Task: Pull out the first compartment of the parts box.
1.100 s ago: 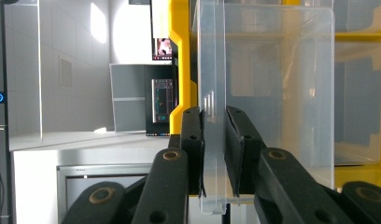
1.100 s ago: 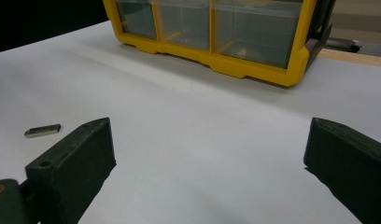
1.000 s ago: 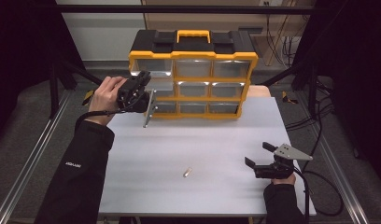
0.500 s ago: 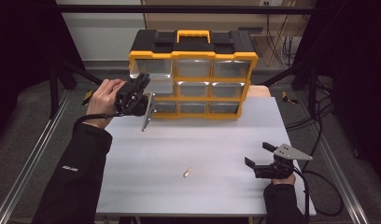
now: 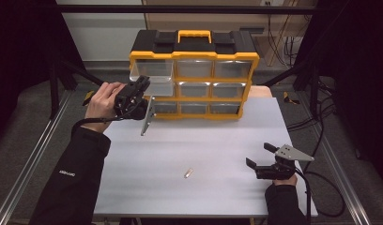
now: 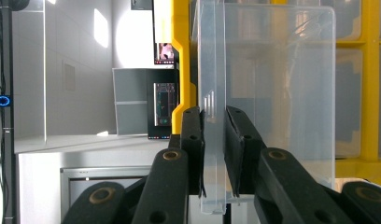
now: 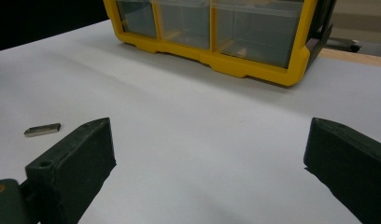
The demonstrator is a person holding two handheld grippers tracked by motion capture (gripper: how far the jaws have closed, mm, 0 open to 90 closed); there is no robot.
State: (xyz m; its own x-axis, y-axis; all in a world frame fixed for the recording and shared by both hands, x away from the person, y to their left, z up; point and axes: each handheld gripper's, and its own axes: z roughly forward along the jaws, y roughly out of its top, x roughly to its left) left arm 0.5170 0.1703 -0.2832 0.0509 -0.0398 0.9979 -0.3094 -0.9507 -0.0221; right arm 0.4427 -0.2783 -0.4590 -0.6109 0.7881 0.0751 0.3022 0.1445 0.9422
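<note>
My left gripper (image 5: 141, 89) is clamped on the front lip of the top-left clear drawer (image 6: 268, 84). Right gripper (image 7: 205, 163) jaws wide apart, nothing held, near the metal piece (image 7: 42, 129).

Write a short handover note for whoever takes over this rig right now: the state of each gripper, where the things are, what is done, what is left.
Left gripper: jaws shut on the front lip of the clear drawer, top-left of the yellow organizer.
Right gripper: open, holding nothing, resting near the table's right front.
Small metal piece: loose on the table, mid-front.
Done: drawer pulled partly out.
Left, probably: pick up the metal piece, drop it in the drawer, push the drawer shut.
</note>
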